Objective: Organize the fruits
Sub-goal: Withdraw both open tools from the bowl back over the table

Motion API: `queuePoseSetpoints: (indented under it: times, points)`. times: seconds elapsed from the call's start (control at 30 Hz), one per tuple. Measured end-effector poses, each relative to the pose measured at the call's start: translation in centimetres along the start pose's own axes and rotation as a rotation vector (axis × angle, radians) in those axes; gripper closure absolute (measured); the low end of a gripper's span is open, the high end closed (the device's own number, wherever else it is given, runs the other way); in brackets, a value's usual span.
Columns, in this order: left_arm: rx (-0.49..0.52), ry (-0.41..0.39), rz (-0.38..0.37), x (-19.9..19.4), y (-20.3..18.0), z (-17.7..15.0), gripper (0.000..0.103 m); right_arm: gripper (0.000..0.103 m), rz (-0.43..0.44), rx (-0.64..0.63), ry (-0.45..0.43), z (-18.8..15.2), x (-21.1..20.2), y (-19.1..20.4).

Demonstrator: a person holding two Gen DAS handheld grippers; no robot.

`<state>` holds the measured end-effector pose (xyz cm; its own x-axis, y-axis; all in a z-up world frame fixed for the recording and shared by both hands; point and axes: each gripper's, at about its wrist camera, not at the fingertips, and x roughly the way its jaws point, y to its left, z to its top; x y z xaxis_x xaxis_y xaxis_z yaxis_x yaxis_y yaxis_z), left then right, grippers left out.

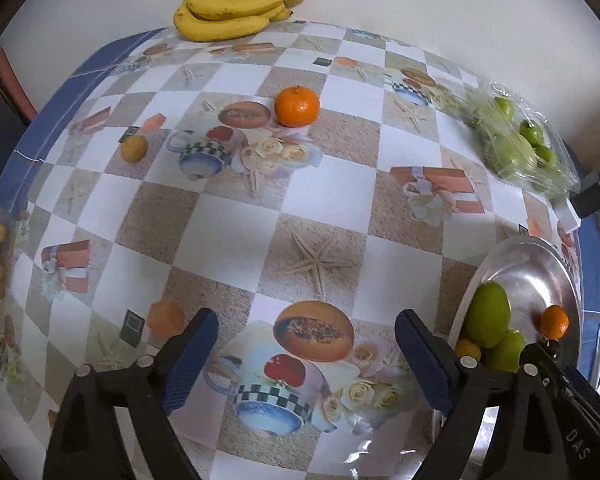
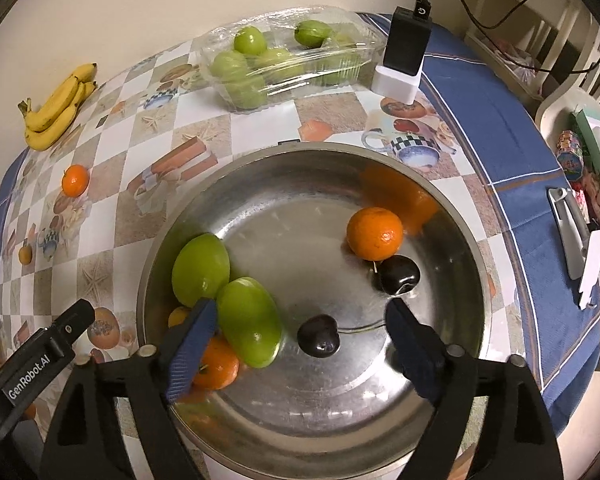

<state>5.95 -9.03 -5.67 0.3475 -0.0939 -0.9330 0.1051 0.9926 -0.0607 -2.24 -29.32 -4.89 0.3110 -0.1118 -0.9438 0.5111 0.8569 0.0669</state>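
Fruit sits in our metal bowl [image 2: 460,248]: 2 green fruits [image 2: 201,269], 2 oranges [image 2: 375,233] and 2 dark cherries [image 2: 318,335]. Our right tool [image 2: 302,322] hangs over it, wide open and empty. Our left tool [image 1: 306,334] is also open and empty above the tabletop [image 1: 228,220], where 1 orange [image 1: 297,105] and bananas [image 1: 230,12] lie.

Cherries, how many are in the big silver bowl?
2. One dark cherry sits just below the orange on the right side of the silver bowl. The other cherry lies near the middle. More may hide under other fruit.
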Motion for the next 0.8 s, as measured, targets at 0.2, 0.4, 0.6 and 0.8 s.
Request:
queuePoseSetpoints:
  times: [0.2, 0.4, 0.6, 0.8]
  points:
    - [0.022, -0.030, 0.037, -0.3, -0.1, 0.4, 0.000, 0.000, 0.010, -0.009, -0.013, 0.1, 0.0, 0.3]
    - [0.031, -0.051, 0.056, -0.5, 0.3, 0.8, 0.000, 0.000, 0.019, -0.020, -0.031, 0.3, -0.3, 0.8]
    - [0.027, -0.057, 0.051, -0.6, 0.8, 1.1, 0.000, 0.000, 0.027, -0.029, -0.037, 0.4, -0.3, 1.3]
    - [0.019, -0.058, 0.033, -0.7, 1.6, 1.5, 0.000, 0.000, 0.059, -0.054, -0.048, 0.5, -0.4, 2.4]
